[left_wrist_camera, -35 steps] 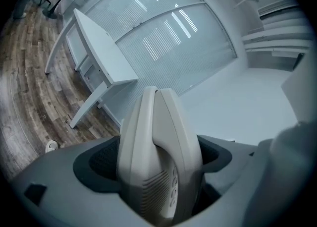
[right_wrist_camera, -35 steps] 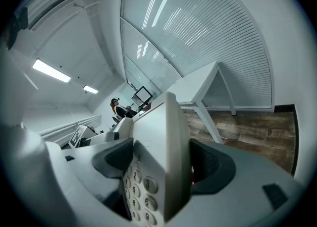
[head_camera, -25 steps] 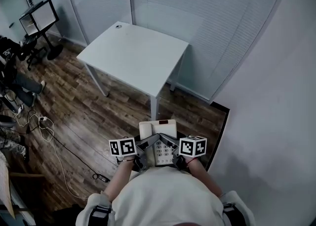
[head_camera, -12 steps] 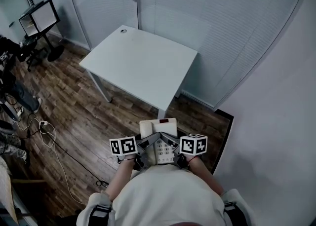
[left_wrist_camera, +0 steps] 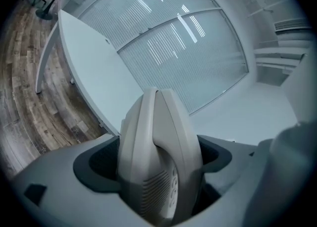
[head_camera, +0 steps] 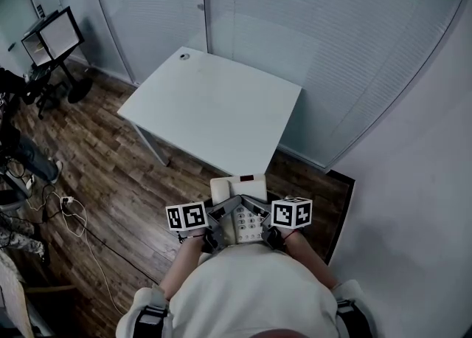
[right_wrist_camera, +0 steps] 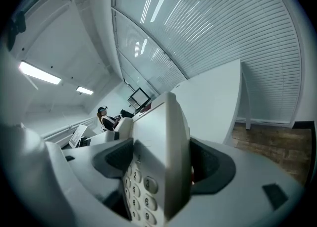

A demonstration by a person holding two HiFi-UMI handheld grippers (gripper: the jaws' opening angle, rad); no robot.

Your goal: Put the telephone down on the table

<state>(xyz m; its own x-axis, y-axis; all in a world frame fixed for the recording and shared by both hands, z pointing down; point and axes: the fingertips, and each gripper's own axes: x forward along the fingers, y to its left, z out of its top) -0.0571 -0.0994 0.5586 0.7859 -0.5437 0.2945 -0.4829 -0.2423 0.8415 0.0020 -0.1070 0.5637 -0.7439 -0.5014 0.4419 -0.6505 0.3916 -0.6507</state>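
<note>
A person stood over a wooden floor (head_camera: 110,167) with a pale telephone (head_camera: 237,207) carried between two tools, close to the body and keypad up. The left hand-held gripper (left_wrist_camera: 157,171) was clamped on the telephone's handset side, its dark pads pressed against the casing. The right hand-held gripper (right_wrist_camera: 163,169) gripped the opposite edge beside the number keys. Each tool's marker cube flanked the set in the head view. The telephone hung in the air just short of the near edge of the white desk (head_camera: 214,108) – not touching it. The desk stood bare ahead, its far side against a wall of closed blinds (head_camera: 332,49). A monitor on a stand (head_camera: 51,34) and loose cables (head_camera: 74,207) lay off to the left.
</note>
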